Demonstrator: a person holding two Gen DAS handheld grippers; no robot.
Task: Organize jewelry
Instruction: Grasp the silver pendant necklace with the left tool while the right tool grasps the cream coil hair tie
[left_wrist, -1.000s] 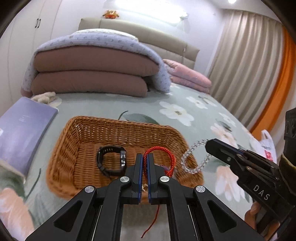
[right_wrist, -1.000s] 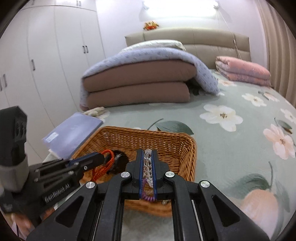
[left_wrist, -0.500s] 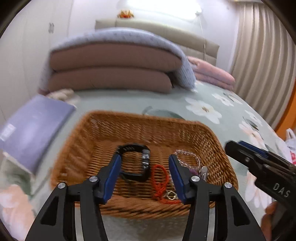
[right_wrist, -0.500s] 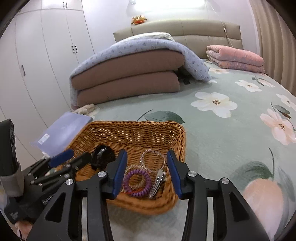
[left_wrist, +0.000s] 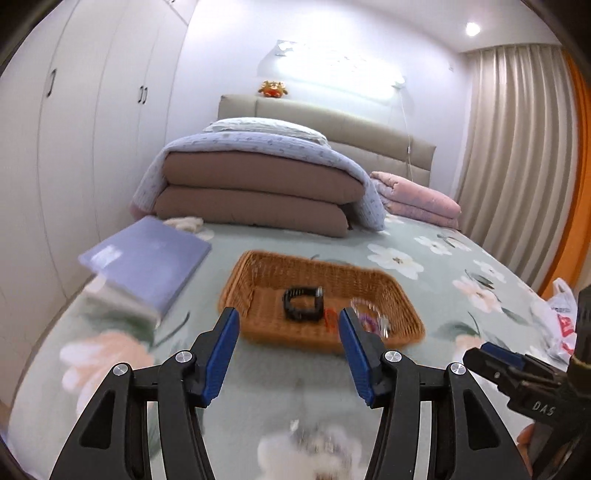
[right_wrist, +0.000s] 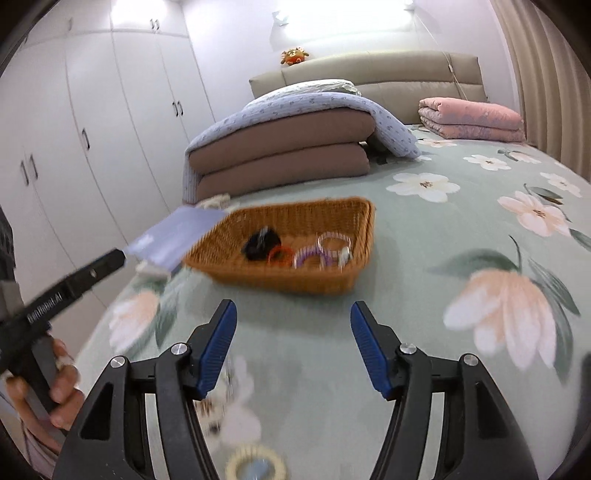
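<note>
Rectangular woven wicker basket (left_wrist: 400, 301), orange-brown, sits on the pale green floral bedspread (right_wrist: 424, 314), mid-bed, well apart from both tools. Inside, toward its near wall: black watch-style band (left_wrist: 300, 303) at the left, red cord bracelet (right_wrist: 280, 256) just right of it, then purple coil bracelet (right_wrist: 312, 257) & clear bead bracelet (right_wrist: 334, 242) at the right end, w/ a small silver item beside them, too blurred to name.

Left gripper (left_wrist: 289, 354): black arms, blue pads, jaws spread w/ nothing between them, only bedspread & basket seen through the gap. Right gripper (right_wrist: 293, 345): same build, jaws apart & widening, nothing between the pads. Both are short of the basket's near wall, not touching it.

Left of the basket, a lavender flat box or book (left_wrist: 147, 260) lies on the bed, its corner close to the basket's far-left rim. Far side: folded brown quilts under a lilac blanket (left_wrist: 258, 177), pink folded quilt (right_wrist: 472, 118) to the right. A small round beige-rimmed thing (right_wrist: 256, 466) lies near the right tool's base, blurred. White plastic bag (left_wrist: 561, 321) at far right edge.
</note>
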